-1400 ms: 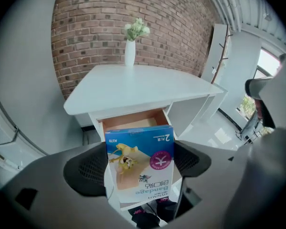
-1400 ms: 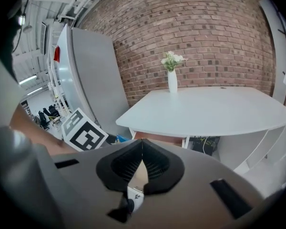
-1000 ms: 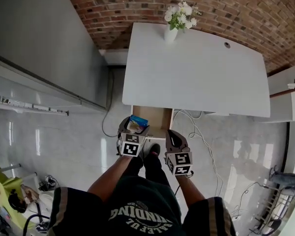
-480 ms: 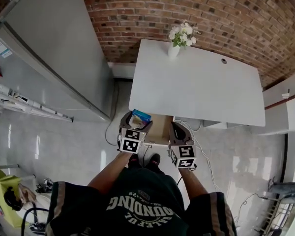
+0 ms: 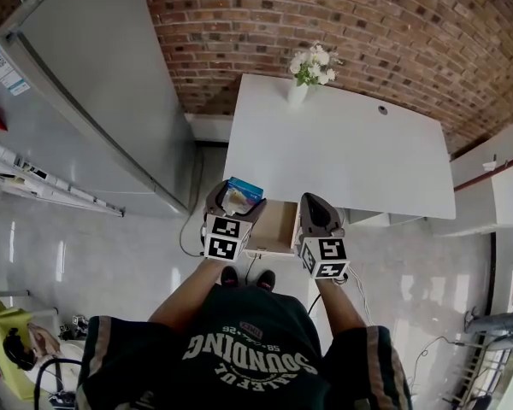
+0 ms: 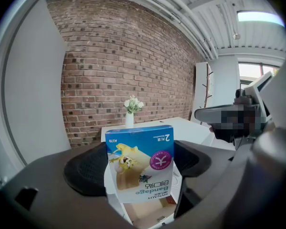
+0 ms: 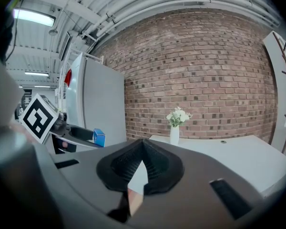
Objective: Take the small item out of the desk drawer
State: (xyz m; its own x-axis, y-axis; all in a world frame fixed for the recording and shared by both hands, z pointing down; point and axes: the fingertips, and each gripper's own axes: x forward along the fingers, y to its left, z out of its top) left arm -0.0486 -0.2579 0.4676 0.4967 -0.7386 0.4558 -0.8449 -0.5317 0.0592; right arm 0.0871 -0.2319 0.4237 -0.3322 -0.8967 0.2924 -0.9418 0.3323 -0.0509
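We hold a small blue bandage box (image 5: 242, 194) in our left gripper (image 5: 232, 205). In the left gripper view the two dark pads of the left gripper (image 6: 139, 170) press on the box (image 6: 140, 152) from both sides, so this claw is closed just as far as the box lets it. The box stands up between the pads, and its print looks upside down to us. From the head view the box is up in the air by the front left corner of the white desk (image 5: 359, 148), just beside the open drawer (image 5: 274, 227). The drawer sticks out from under the desk's front edge, and we can see its brown inside. Our right gripper (image 5: 313, 203) is on the other side of the drawer, near the desk's front edge. In the right gripper view the pads of the right gripper (image 7: 142, 165) are pressed tight together with nothing between them. That view also shows the blue box (image 7: 98, 137) off to the left. A white vase of white flowers (image 5: 301, 75) stands at the far edge of the desk, by the brick wall (image 5: 342, 15). A big grey fridge (image 5: 94, 92) stands to the left.
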